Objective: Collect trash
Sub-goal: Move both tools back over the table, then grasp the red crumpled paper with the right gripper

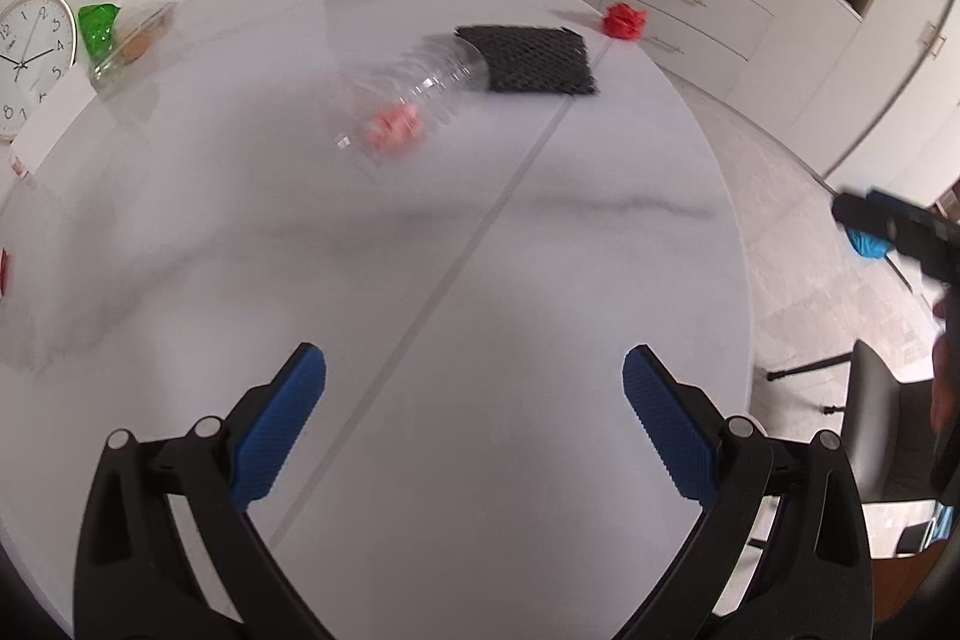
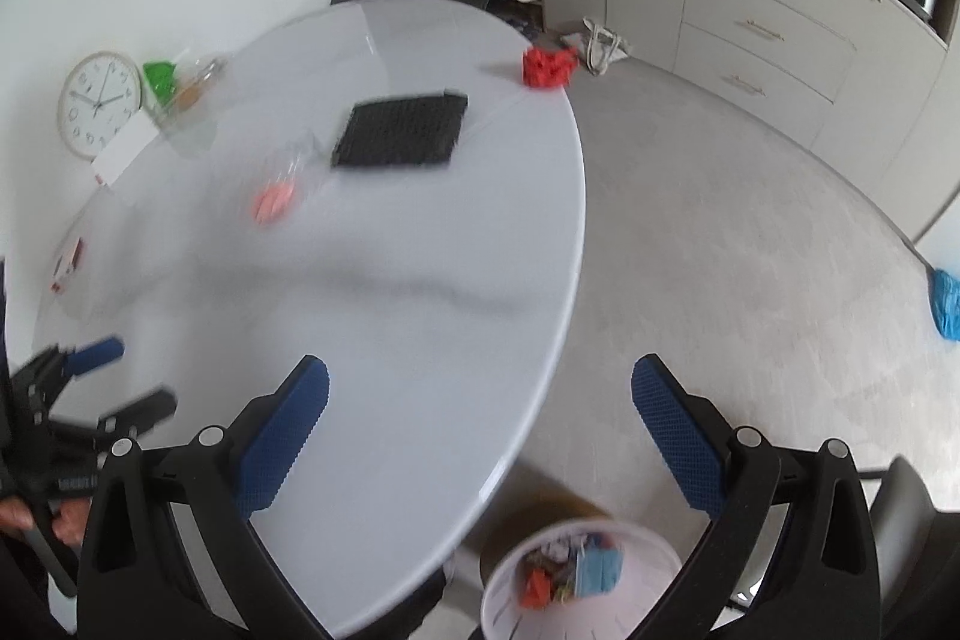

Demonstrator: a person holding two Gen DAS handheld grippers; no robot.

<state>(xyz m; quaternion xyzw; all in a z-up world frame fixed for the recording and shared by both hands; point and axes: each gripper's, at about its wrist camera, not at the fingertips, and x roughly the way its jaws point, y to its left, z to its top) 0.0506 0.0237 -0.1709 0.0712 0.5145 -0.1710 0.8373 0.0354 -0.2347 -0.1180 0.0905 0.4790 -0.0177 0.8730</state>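
A clear plastic bottle [image 1: 414, 91] with a pink label lies on its side mid-table, touching a black mesh mat [image 1: 531, 58]; it shows blurred in the right wrist view [image 2: 282, 184]. A red crumpled paper [image 1: 624, 19] sits at the far right table edge, also in the right wrist view [image 2: 547, 67]. A white trash bin [image 2: 576, 574] holding scraps stands on the floor below the table's near edge. My left gripper [image 1: 474, 394] is open and empty over the near table. My right gripper [image 2: 480, 406] is open and empty above the table edge and bin.
A white marble oval table [image 1: 540, 280]. At its far left stand a wall clock [image 1: 33, 61], a green wrapper [image 1: 99, 28] and a clear bag. A white card [image 2: 123, 154] leans there. Chairs stand behind and right. Drawers line the far wall. A blue cloth [image 2: 948, 304] lies on the floor.
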